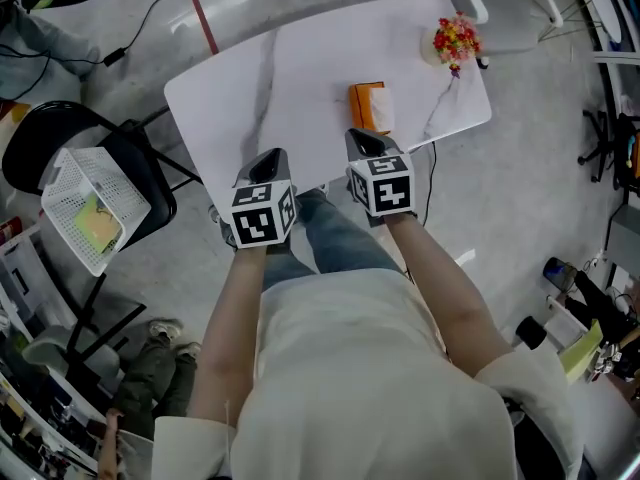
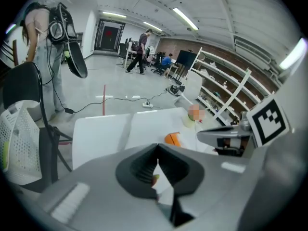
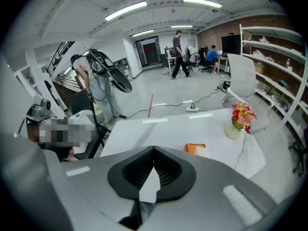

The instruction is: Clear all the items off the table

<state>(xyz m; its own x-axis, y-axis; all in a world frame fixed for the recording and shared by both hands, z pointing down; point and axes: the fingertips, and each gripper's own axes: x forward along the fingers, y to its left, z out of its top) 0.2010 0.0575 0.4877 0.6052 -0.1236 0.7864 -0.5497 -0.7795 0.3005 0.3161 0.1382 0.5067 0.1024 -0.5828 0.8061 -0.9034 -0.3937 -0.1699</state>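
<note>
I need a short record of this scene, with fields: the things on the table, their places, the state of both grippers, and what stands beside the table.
surface: white table, two things on it
item 1: orange box, near the table's near edge, just ahead of the right gripper
item 2: flower pot, at the far right corner
left gripper: shut, empty, over the near edge
right gripper: shut, empty, over the near edge
beside the table: white basket on a black chair, at the left

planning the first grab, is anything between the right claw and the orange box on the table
Nothing visible: only bare table lies between the shut right claw and the orange box; the flowers stand far aside.
</note>
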